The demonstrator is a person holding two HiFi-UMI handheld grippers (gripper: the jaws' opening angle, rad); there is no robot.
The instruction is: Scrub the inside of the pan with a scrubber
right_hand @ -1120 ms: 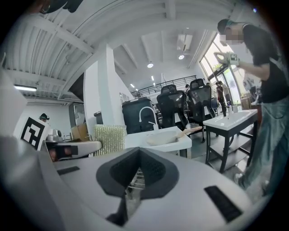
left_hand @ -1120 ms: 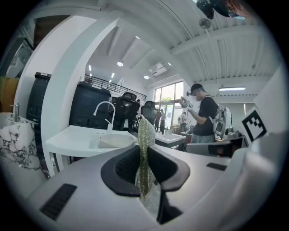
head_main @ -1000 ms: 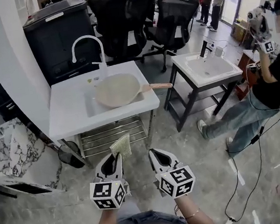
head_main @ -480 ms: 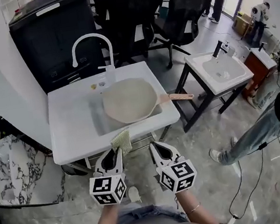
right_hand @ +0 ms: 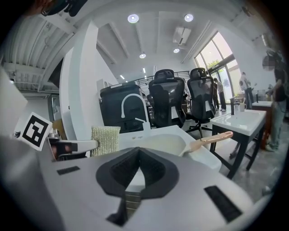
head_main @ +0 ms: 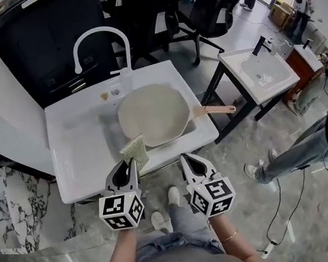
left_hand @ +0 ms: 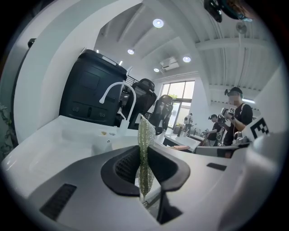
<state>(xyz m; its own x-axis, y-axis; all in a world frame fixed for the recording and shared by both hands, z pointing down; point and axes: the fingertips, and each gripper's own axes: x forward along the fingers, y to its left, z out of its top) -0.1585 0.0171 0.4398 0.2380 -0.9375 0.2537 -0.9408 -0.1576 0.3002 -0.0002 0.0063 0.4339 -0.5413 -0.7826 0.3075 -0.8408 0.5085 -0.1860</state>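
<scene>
The left gripper (head_main: pixel 130 163) had its fingers clamped on the scrubber (head_main: pixel 135 151), a thin greenish mesh pad standing upright on edge. It hung right at the near edge of the white counter (head_main: pixel 78 160), short of the basin. The right gripper (head_main: pixel 188 158) was beside it at 3 o'clock, apart from it, with its fingers together and nothing between them. Both grippers were over the floor (head_main: pixel 241 165), just off the counter's front edge.

The pan (head_main: pixel 152 114) lay at 12 o'clock from the grippers, filling most of the basin with its pale inside facing up and uncovered. Its handle (head_main: pixel 218 110) pointed to 3 o'clock and stuck out past the counter's right edge. The faucet (head_main: pixel 94 39) arched over the far rim at about 11 o'clock of the pan. Bare counter lay at 9 o'clock of the pan. A second sink stand (head_main: pixel 258 76) stood well apart at 2 o'clock, with open floor between it and the counter.
</scene>
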